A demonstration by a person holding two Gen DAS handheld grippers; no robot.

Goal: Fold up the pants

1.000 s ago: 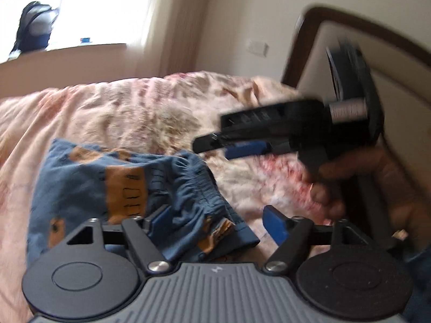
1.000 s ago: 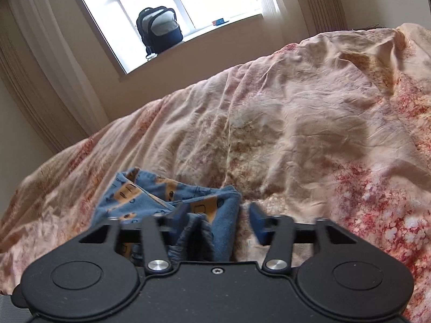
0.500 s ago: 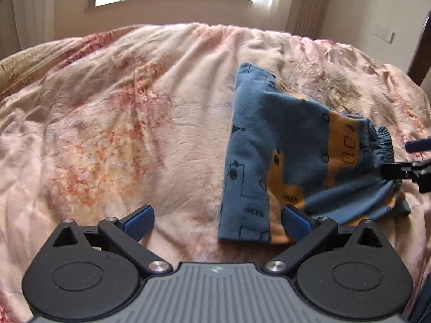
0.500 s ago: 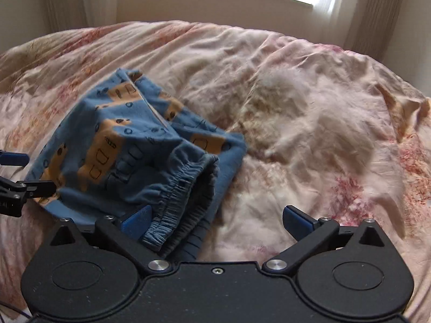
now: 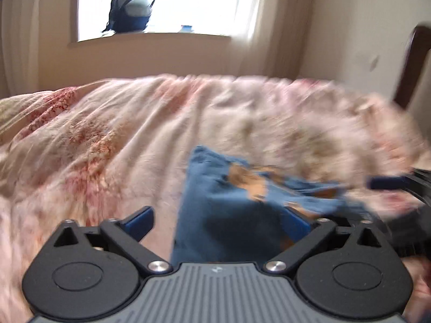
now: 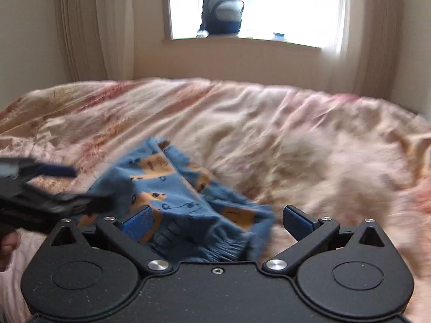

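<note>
The blue pants with orange vehicle prints lie folded on the pink floral bedspread. My left gripper is open, low over the near left corner of the pants. My right gripper is open, low over the elastic waistband end of the pants. Each gripper shows in the other's view: the right one at the right edge, the left one at the left, both with fingers apart. The frames are motion-blurred.
A window with a dark backpack on its sill is behind the bed. Curtains hang beside it. A dark wooden headboard stands at the right in the left wrist view. The bedspread is wrinkled all around the pants.
Both grippers have dropped lower and closer to the pants and tilted up, so the window now shows. Both stay open. The pants lie in the same place.
</note>
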